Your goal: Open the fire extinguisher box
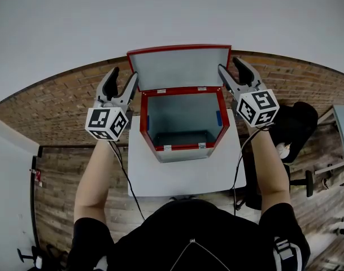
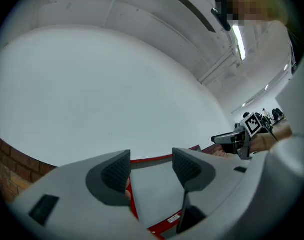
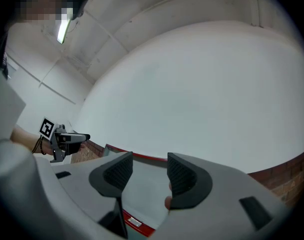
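On the white counter [image 1: 183, 178], the raised lid [image 1: 180, 66] of the red metal box [image 1: 183, 147] looked stiff, light, grippable at its side edges; left tool [image 1: 123, 77] and right tool [image 1: 230, 65] gaped empty.

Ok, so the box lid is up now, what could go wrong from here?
1. The lid stands upright, and the left claw and right claw sit at its side edges with jaws apart, not clamped. If nothing else holds it, it may drop shut.
2. The box rests loose on a small white table. A push on the lid could slide or tip it.
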Tool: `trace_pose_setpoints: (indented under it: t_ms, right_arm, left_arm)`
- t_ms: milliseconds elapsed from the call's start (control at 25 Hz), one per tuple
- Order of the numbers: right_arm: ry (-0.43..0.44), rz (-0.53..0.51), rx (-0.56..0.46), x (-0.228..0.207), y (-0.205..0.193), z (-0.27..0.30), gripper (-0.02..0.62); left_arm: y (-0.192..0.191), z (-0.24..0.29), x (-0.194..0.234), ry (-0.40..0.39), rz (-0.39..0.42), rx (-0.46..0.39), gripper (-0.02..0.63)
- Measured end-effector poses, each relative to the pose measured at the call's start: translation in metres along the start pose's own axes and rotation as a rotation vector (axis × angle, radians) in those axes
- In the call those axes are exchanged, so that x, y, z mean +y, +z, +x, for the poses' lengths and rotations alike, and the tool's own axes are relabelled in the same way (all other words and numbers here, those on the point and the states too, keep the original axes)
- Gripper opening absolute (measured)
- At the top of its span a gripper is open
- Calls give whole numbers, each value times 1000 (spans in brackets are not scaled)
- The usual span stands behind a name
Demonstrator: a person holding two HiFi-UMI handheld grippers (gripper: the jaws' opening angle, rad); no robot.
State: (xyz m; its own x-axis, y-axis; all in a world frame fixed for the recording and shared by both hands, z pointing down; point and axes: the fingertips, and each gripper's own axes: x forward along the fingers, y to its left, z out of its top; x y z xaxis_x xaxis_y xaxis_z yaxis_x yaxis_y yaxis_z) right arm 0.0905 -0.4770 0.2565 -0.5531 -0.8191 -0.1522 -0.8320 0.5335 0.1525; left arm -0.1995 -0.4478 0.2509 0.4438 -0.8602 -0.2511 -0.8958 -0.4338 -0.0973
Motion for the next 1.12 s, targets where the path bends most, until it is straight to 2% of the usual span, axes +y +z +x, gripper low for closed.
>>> trace_pose_setpoints:
  t_ms: [200,360,520,720,1120]
  right_arm:
    - [38,-1,-29,35,14,-21,129]
    - [66,14,-42,59,21,-35,80]
    - [92,44,-43,81,23,-47,58]
    - [110,75,-25,103,18,-57,41]
    - [142,149,46,138,-29,-80,23]
  left_arm:
    - [12,-21,-26,-32,-31,-29,267]
    - [17,-36,-49,-58,-56,-37,209]
    - [17,-48,-73,-85,-59,-41,168]
    - [11,-59,-91,-78,-59,-30,130]
    - [-30,-80,-112,-83,-144,42,58]
